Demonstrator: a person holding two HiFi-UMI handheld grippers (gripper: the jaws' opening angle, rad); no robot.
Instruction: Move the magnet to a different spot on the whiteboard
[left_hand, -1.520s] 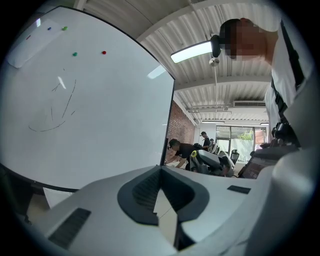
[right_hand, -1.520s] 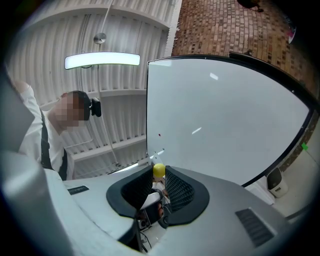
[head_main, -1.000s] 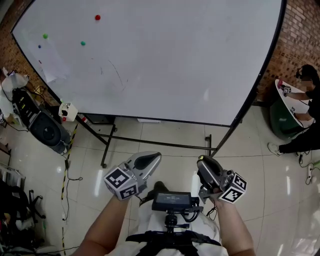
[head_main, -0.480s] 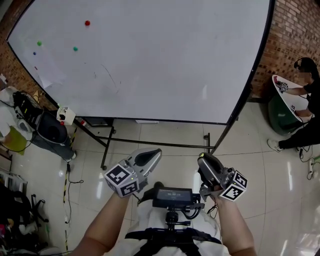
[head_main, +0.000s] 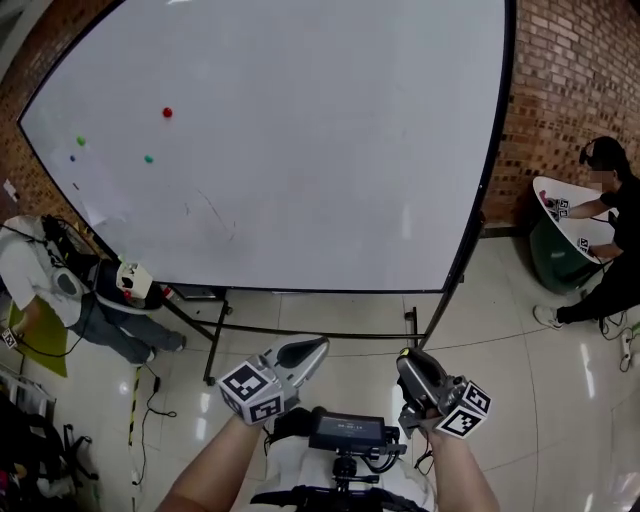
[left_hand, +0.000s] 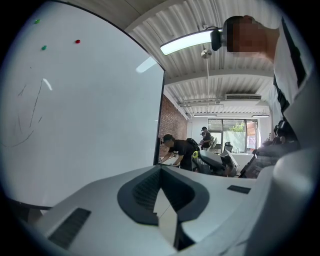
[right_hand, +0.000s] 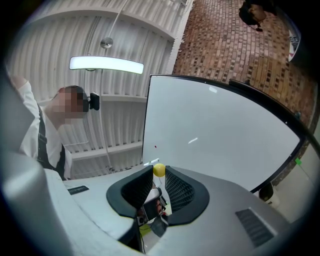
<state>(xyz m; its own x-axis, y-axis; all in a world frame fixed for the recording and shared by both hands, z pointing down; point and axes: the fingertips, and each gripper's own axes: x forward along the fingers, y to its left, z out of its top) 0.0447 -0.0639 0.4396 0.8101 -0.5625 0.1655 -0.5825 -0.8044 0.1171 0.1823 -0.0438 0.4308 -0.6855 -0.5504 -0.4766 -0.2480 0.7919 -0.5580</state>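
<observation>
Whiteboard: upright on its stand, well ahead of both tongs. Left tongs: clenched tip to tip, nothing between them. Right tongs: grasping a small yellow magnet at their tips, clear of the board. Red magnet: on the board, upper left.
</observation>
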